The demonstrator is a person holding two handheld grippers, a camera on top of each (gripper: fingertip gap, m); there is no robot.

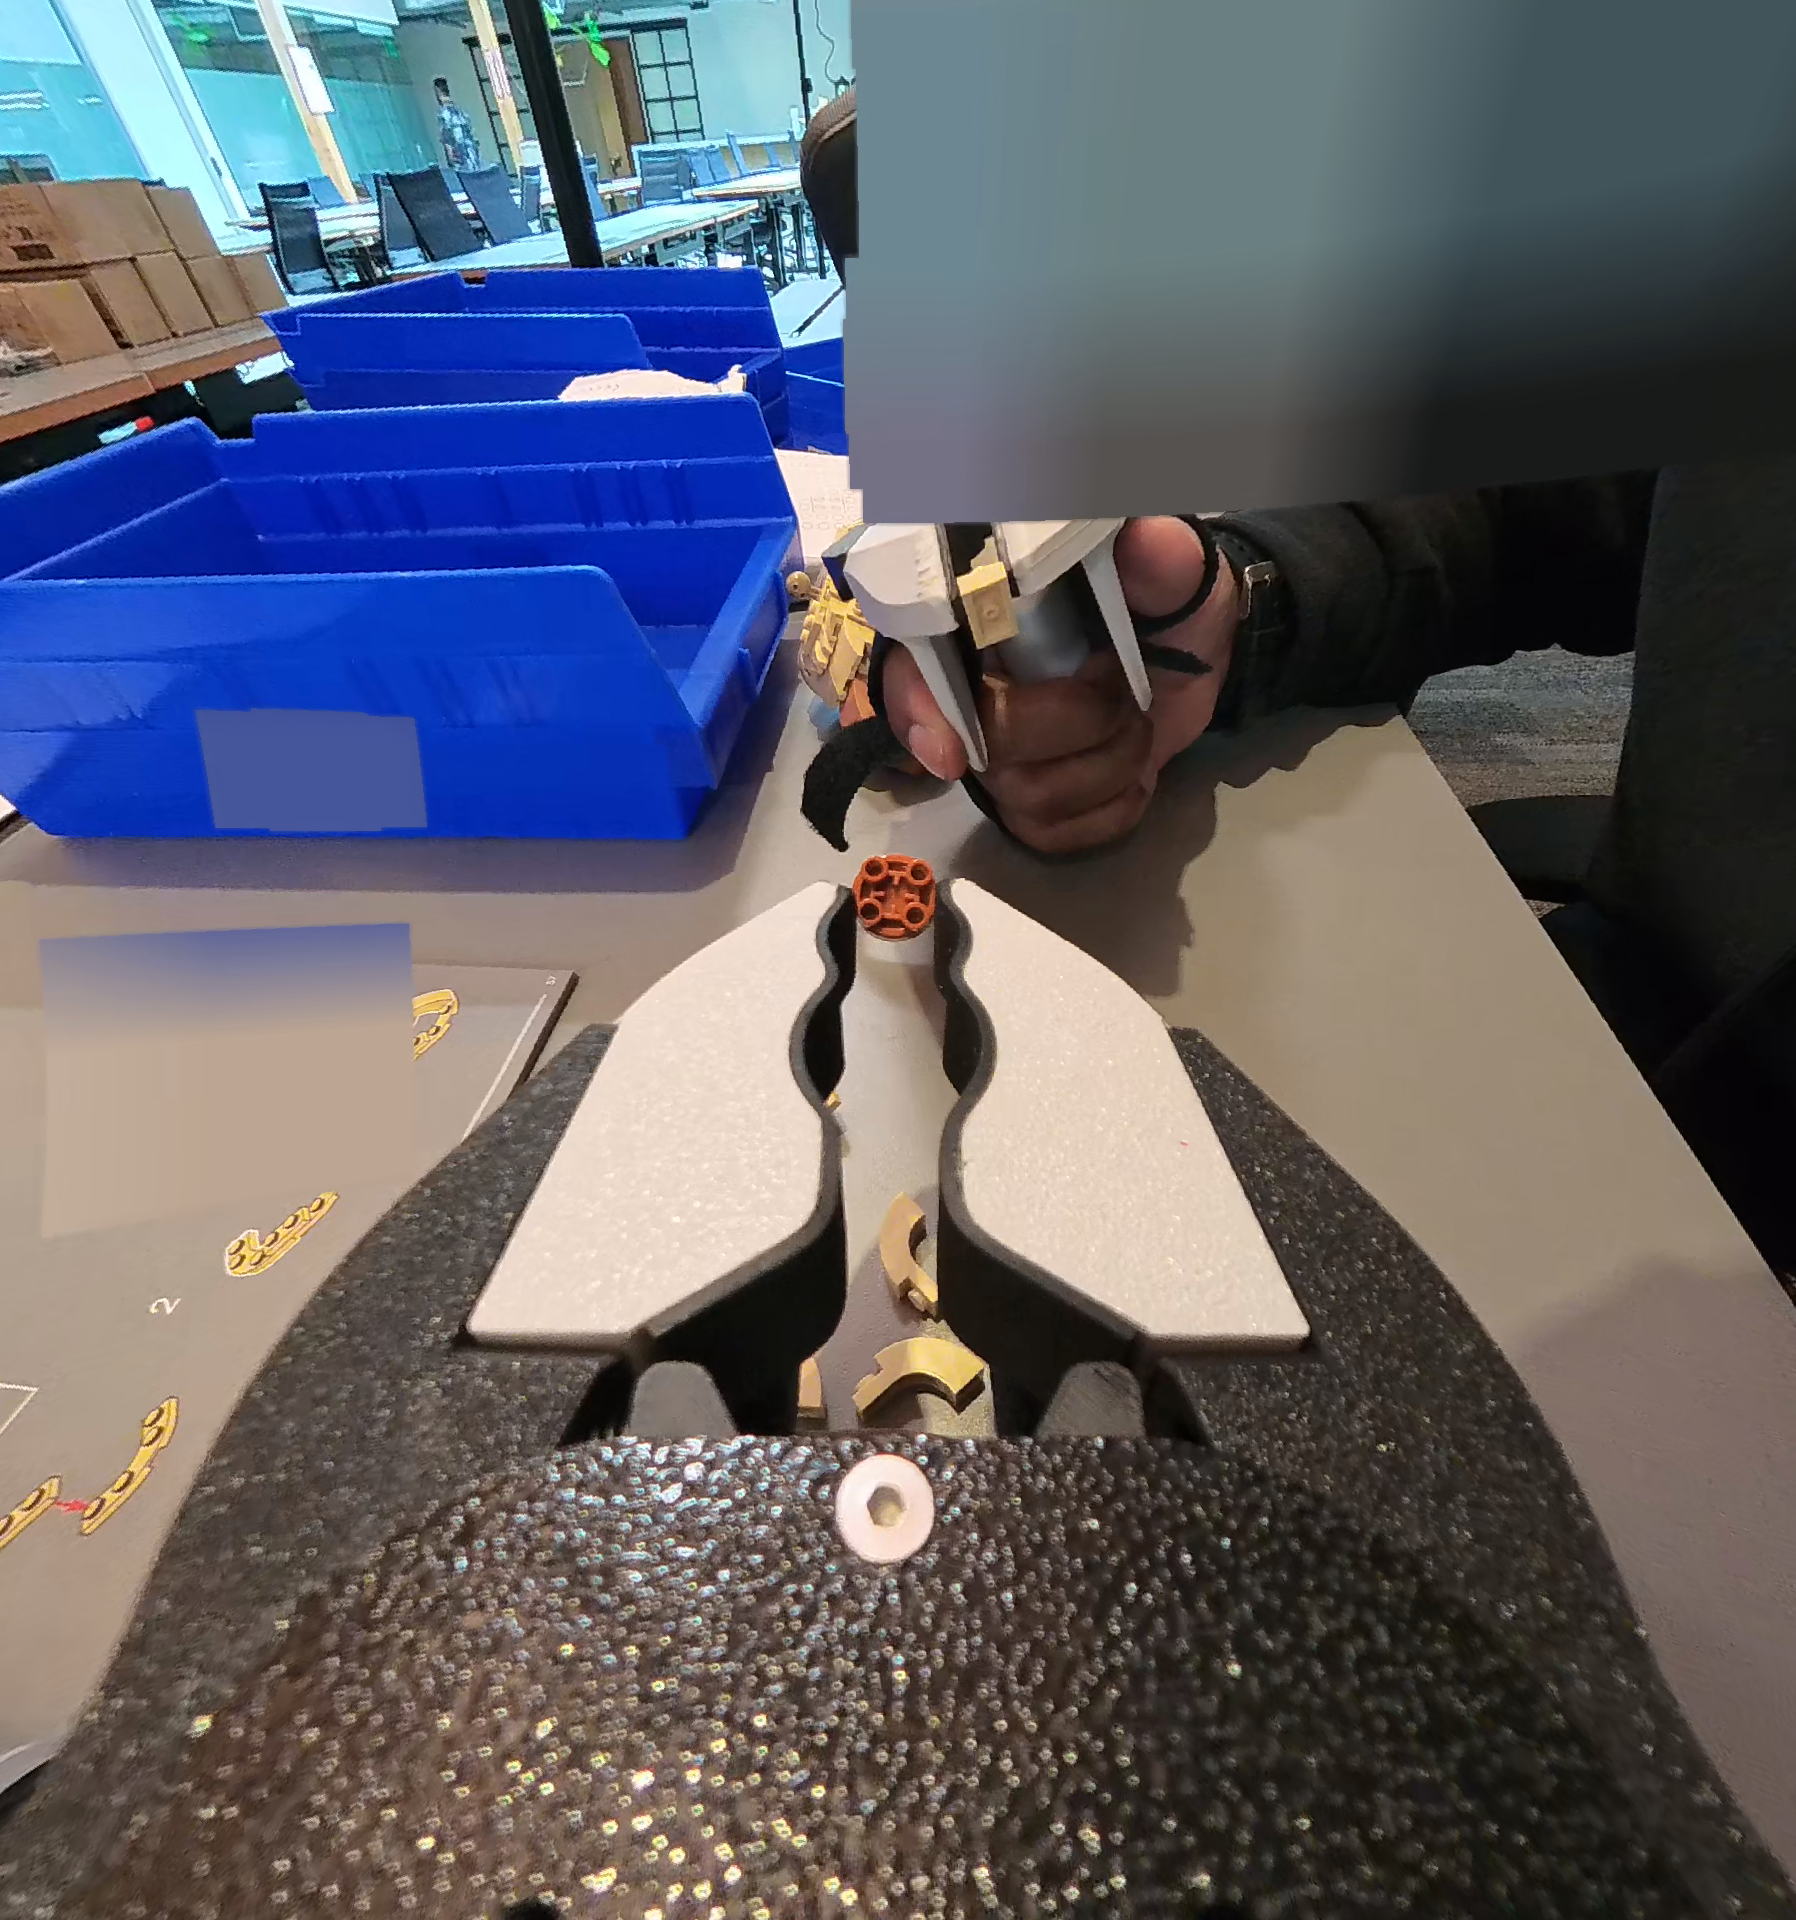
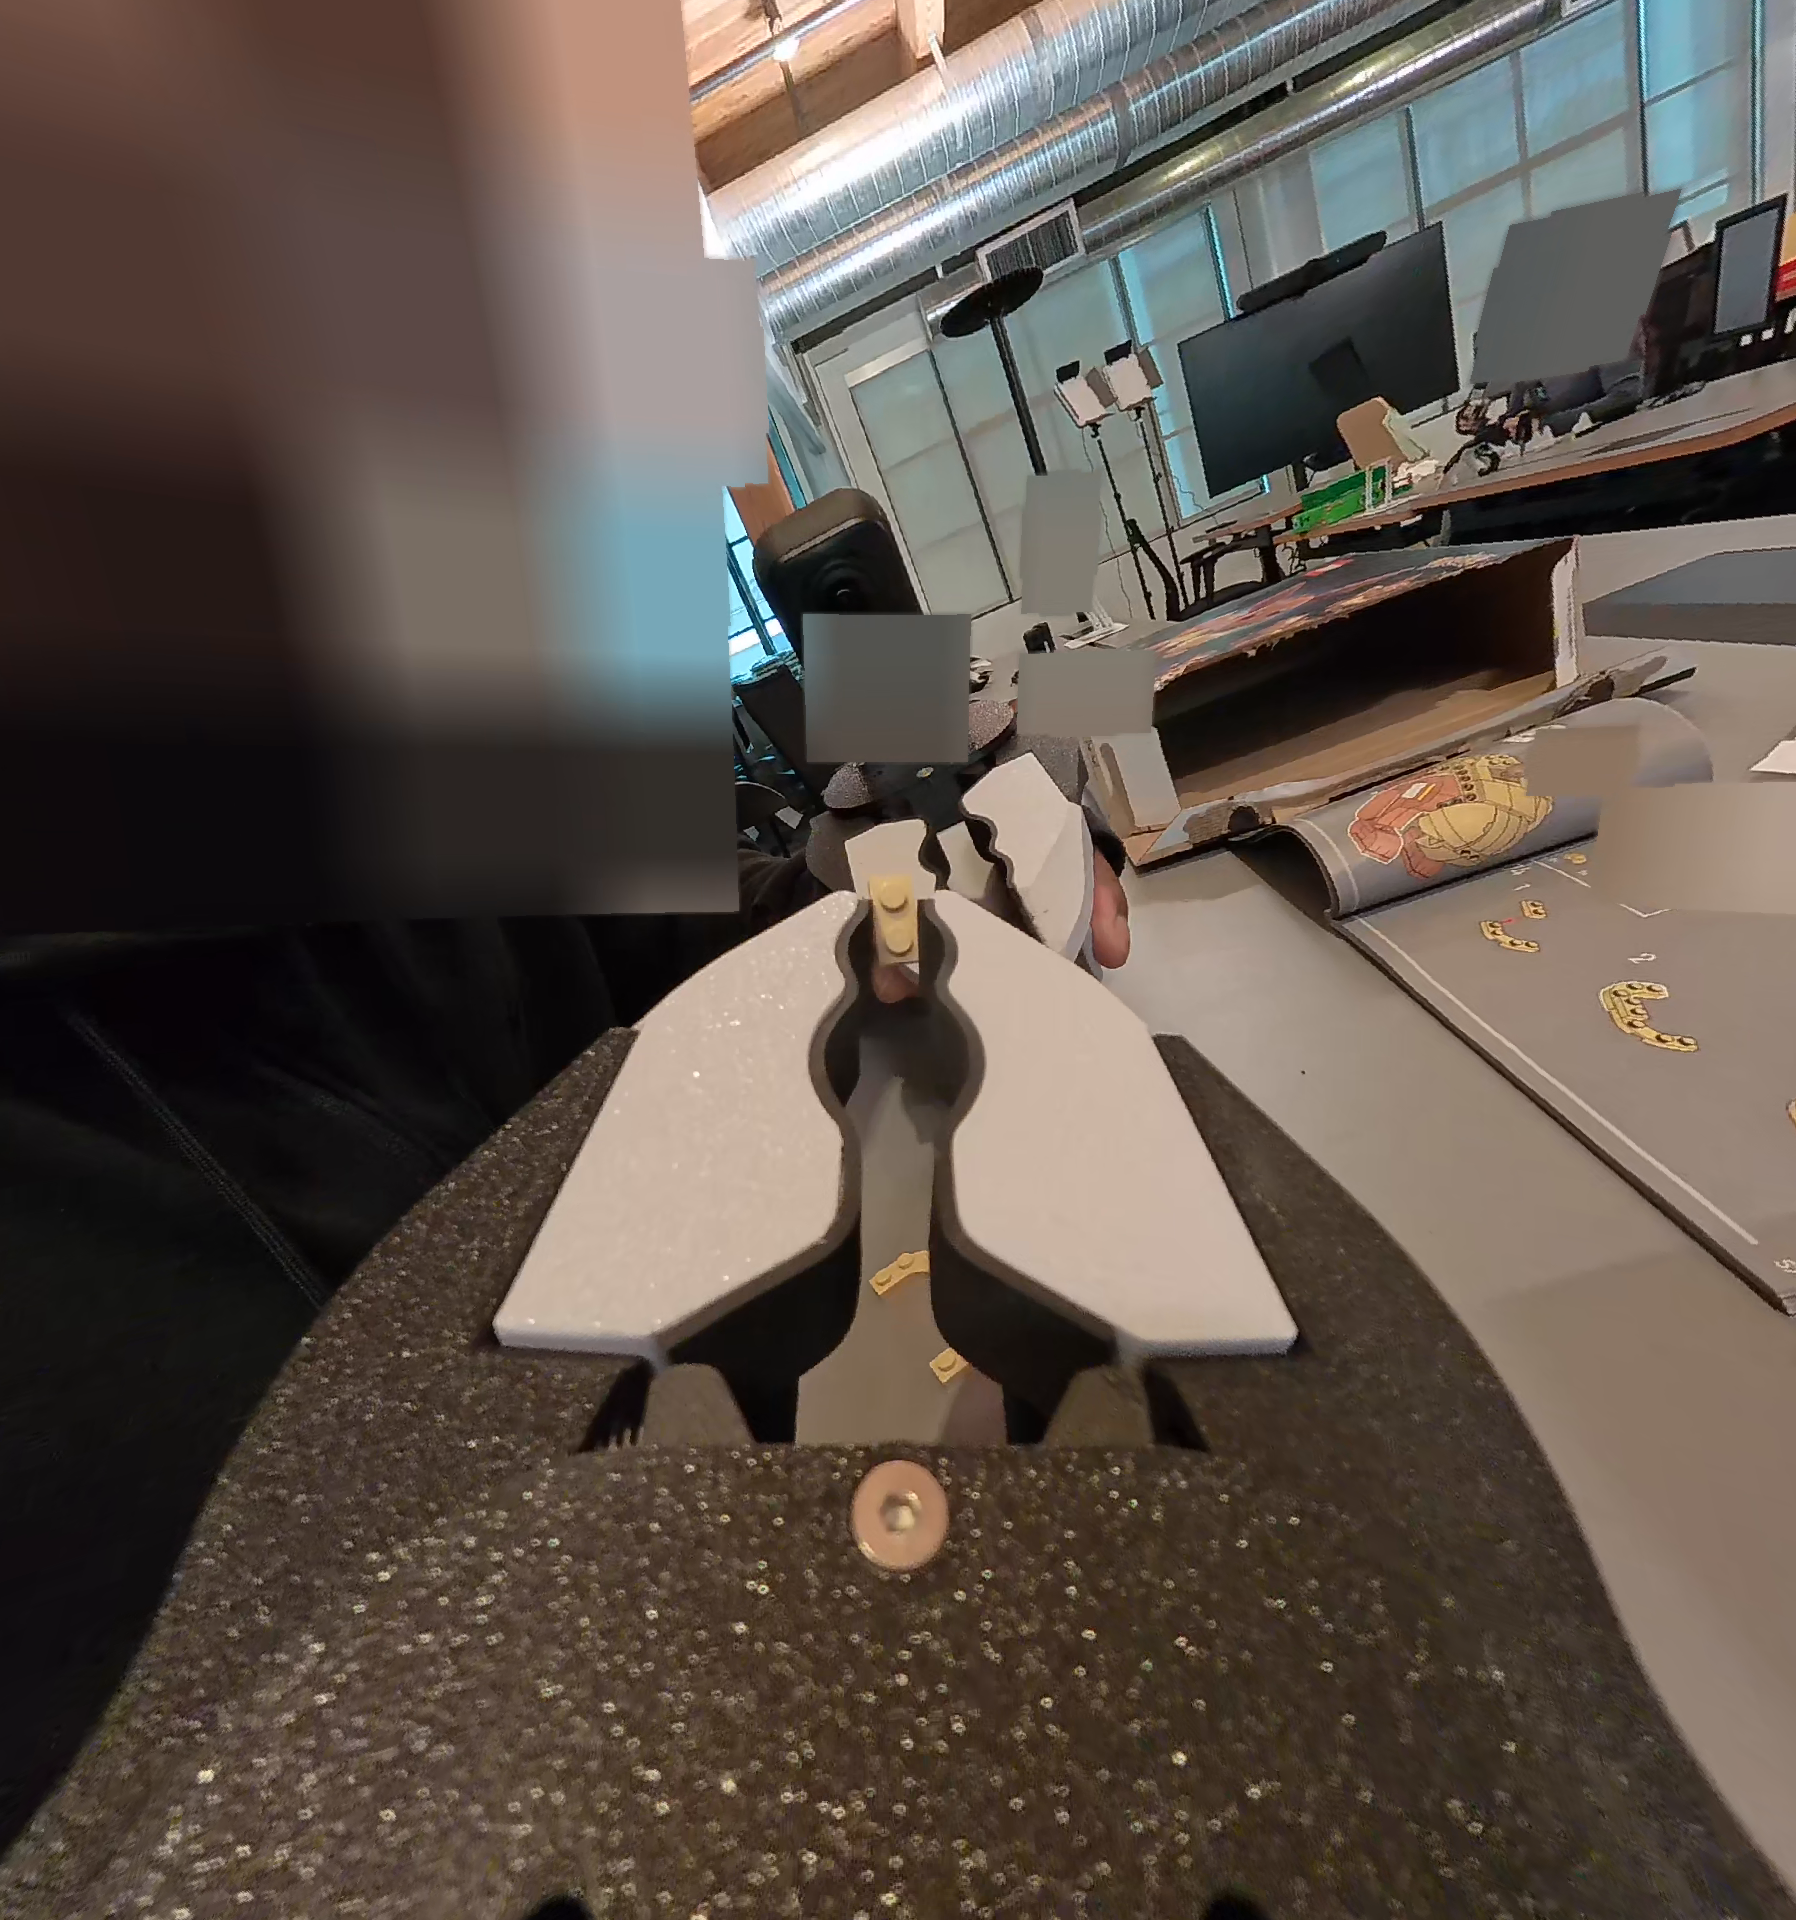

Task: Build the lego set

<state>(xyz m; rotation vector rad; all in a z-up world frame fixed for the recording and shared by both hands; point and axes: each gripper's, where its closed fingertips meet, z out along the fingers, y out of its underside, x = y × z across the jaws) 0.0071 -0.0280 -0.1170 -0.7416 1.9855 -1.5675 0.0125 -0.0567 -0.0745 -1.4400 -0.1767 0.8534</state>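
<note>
Between left gripper (image 1: 895, 914) tips: pinched small round brown brick (image 1: 894, 896), rigid, light, slippery; right gripper (image 2: 896, 935) pinches tan plate (image 2: 895, 923) edgewise.

Round brown piece (image 1: 895, 897) (studs up), tan plate (image 2: 895, 928), both claw-pinched.

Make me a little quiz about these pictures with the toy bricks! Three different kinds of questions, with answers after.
1. True or false: the left gripper holds a green brick.
2. Which piece is between the right gripper's jaws? A) tan two-stud plate B) blue wheel C) black rod
3. Fill in: the big bins on the table are ____.

Key:
1. False; it is a reddish-brown round brick.
2. A
3. blue
</note>
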